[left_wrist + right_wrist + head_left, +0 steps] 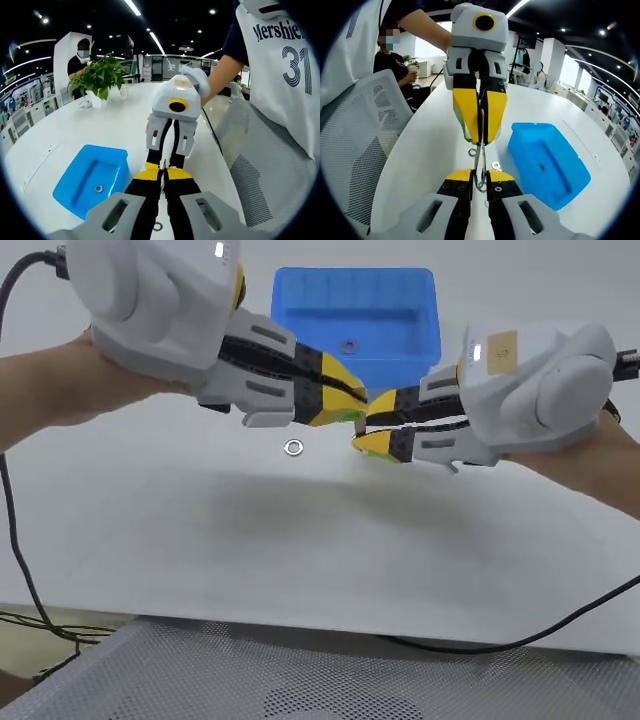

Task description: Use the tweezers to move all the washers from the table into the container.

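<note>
Both claws are pinching the thin metal tweezers (479, 160): my left gripper (356, 402) and my right gripper (364, 436) meet tip to tip above the white table (300, 540). Two small steel ring washers (472, 151) lie on the table beside the blue plastic container (300, 300), and a third washer (348, 345) sits inside it.

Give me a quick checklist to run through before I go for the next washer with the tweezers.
1. Tweezers secured: ok; the left gripper and the right gripper both clamp them.
2. Tweezers held by one gripper alone: not ok; both grippers share them.
3. Target found: ok; a loose washer lies on the table, apart from both grippers.
4. Container ready: ok; it is open-topped, with one stored washer inside.
5. Tweezer tips open: cannot tell.
6. Count of washers left: cannot tell; at least two show in the right gripper view.
</note>
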